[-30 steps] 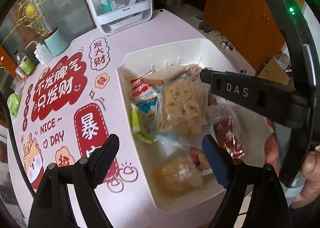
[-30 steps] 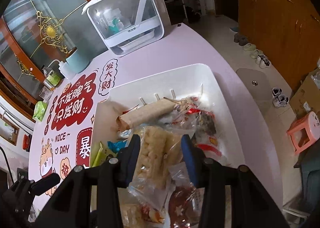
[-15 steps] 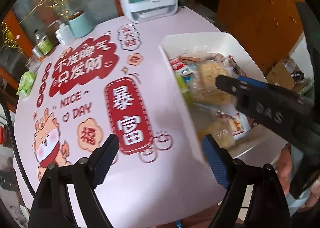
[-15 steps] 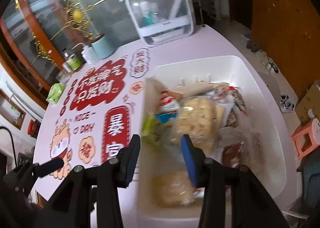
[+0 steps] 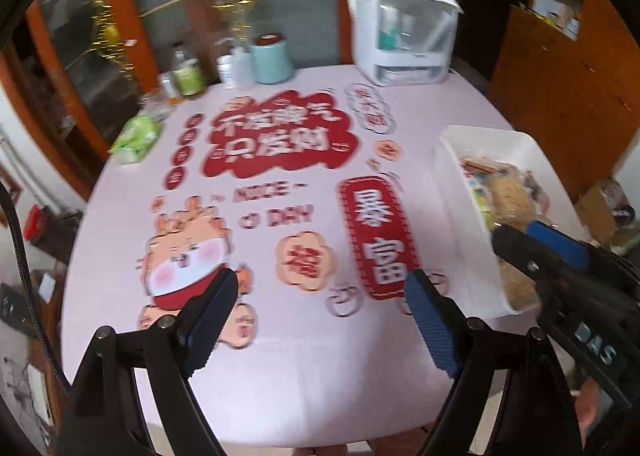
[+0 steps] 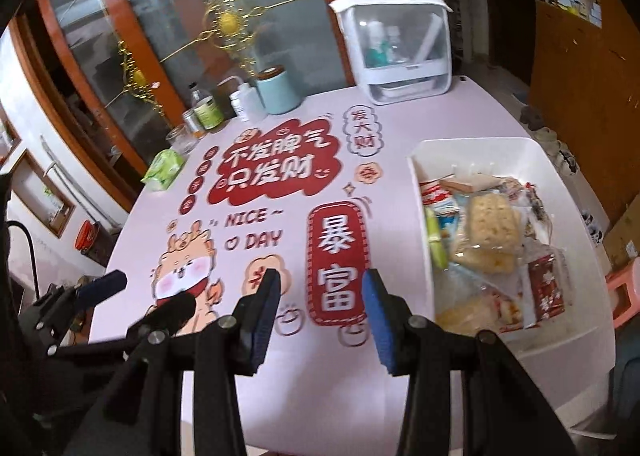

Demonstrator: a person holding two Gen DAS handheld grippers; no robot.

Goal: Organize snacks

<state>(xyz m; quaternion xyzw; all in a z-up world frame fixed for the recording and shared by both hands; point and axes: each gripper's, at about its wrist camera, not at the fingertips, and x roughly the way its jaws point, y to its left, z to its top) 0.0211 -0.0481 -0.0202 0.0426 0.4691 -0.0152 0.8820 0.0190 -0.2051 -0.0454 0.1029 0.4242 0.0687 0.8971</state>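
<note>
A white bin [image 6: 500, 146] at the table's right edge holds several wrapped snacks, with a pale rice-cracker pack [image 6: 492, 224] on top and a red packet [image 6: 546, 288] at the right. It also shows in the left wrist view [image 5: 454, 176]. My right gripper [image 6: 320, 292] is open and empty above the printed tablecloth, left of the bin. My left gripper [image 5: 322, 300] is open and empty over the tablecloth near the front edge. It appears in the right wrist view [image 6: 136, 296] at the lower left.
A pink tablecloth with red prints [image 6: 280, 172] covers the round table. At the back stand a white lidded box [image 6: 396, 52], a teal canister [image 6: 276, 92], small bottles [image 6: 204, 110] and a green tissue pack [image 6: 164, 168]. A pink stool [image 6: 624, 292] stands on the floor at right.
Both grippers have pulled back and swung left, away from the bin, and now sit over the printed tablecloth. The right gripper no longer straddles the rice-cracker pack, which lies in the bin.
</note>
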